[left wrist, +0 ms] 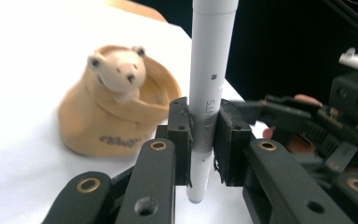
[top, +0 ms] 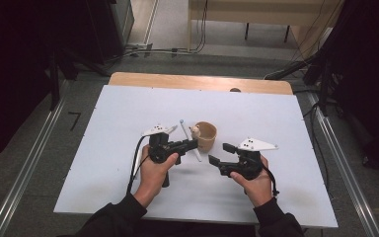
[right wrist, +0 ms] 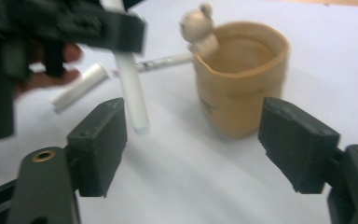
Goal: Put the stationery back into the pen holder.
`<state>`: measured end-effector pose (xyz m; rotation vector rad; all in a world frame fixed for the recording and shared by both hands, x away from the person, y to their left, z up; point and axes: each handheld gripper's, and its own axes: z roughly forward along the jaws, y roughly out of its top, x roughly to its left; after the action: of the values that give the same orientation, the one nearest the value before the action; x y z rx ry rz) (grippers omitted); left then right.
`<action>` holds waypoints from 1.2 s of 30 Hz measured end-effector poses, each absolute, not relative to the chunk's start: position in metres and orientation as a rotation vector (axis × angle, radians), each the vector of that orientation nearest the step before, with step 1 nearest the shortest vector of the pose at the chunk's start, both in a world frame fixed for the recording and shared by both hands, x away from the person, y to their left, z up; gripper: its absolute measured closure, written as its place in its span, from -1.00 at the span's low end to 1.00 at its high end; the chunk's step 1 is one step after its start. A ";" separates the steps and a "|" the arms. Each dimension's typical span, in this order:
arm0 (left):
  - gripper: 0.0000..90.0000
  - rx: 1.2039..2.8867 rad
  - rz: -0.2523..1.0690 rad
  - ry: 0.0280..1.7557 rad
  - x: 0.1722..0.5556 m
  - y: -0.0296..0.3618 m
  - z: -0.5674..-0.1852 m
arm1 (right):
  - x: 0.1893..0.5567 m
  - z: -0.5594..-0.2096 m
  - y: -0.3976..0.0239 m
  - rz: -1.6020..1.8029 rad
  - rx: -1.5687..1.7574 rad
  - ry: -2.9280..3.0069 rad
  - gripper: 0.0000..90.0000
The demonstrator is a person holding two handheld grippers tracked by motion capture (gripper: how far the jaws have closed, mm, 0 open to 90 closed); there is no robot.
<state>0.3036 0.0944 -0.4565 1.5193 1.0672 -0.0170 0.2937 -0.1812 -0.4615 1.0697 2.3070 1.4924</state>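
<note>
My left gripper (left wrist: pixel 204 140) is shut on a white pen (left wrist: pixel 209 93), which stands upright between its pads with the lower tip sticking out below. In the high view the left gripper (top: pixel 193 144) holds the pen (top: pixel 197 154) just left of a tan cup (top: pixel 207 136). The cup (left wrist: pixel 116 116) has a small bear figure (left wrist: pixel 119 72) on its rim. My right gripper (top: pixel 218 153) is open, a little right of the pen. Its jaws (right wrist: pixel 198 140) stand wide apart with nothing between them, and they face the cup (right wrist: pixel 242 79) and the held pen (right wrist: pixel 133 93).
A short white tube (right wrist: pixel 79 88) and a thin white pen (right wrist: pixel 165 60) lie on the white tabletop (top: pixel 128 113) behind the held pen. A wooden strip (top: pixel 197 81) runs along the table's far edge. Dark stands and cables surround the table.
</note>
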 end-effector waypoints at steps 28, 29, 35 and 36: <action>0.76 1.465 0.014 1.082 0.336 0.087 -0.439 | 0.299 -0.475 -0.192 1.397 1.148 2.291 -0.56; 0.76 1.467 0.014 1.082 0.336 0.087 -0.439 | 0.299 -0.475 -0.192 1.395 1.151 2.291 -0.56; 0.76 1.463 0.013 1.083 0.341 0.083 -0.438 | 0.301 -0.476 -0.193 1.399 1.162 2.281 -0.56; 0.76 1.465 0.015 1.081 0.342 0.082 -0.437 | 0.301 -0.475 -0.193 1.401 1.161 2.280 -0.56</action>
<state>0.3418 0.0822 -0.4373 1.4648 1.0812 0.0151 0.3006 -0.1931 -0.4755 1.1613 2.2803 1.4006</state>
